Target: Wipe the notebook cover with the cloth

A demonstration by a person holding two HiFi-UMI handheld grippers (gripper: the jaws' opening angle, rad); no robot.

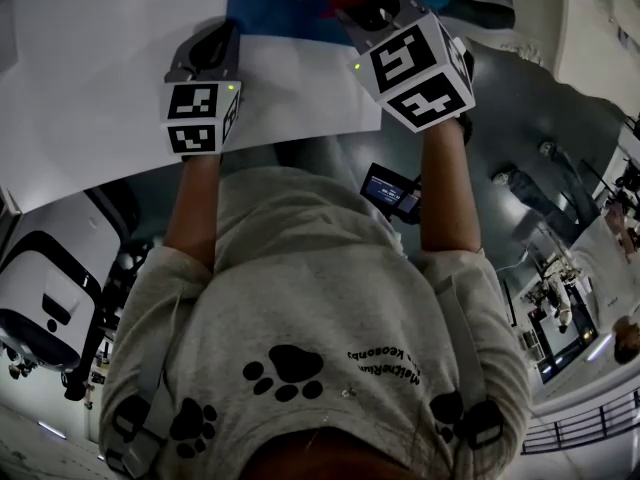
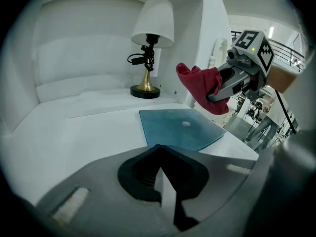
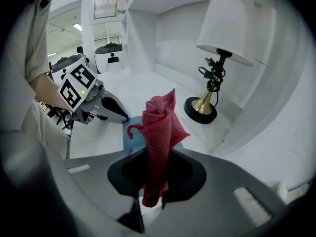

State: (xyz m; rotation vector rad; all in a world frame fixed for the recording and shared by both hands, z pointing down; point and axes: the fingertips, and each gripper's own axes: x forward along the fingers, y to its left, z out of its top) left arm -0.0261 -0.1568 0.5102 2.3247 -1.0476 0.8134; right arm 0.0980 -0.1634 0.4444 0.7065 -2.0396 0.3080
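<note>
A blue notebook (image 2: 177,127) lies flat on the white table (image 2: 74,132); in the head view the notebook (image 1: 265,8) is at the top edge. My right gripper (image 3: 157,154) is shut on a red cloth (image 3: 160,125), which stands up bunched from the jaws. Seen from the left gripper view, the right gripper (image 2: 222,85) holds the cloth (image 2: 200,85) in the air above the notebook's far right side. My left gripper (image 2: 159,149) hovers before the notebook's near edge, jaws together with nothing between them. A strip of notebook (image 3: 127,132) shows beside the cloth.
A brass lamp (image 2: 148,58) with a white shade stands at the back of the table against the white alcove wall; the lamp (image 3: 217,58) is also in the right gripper view. The table's right edge drops off beside the notebook. A white machine (image 1: 40,298) stands on the floor at left.
</note>
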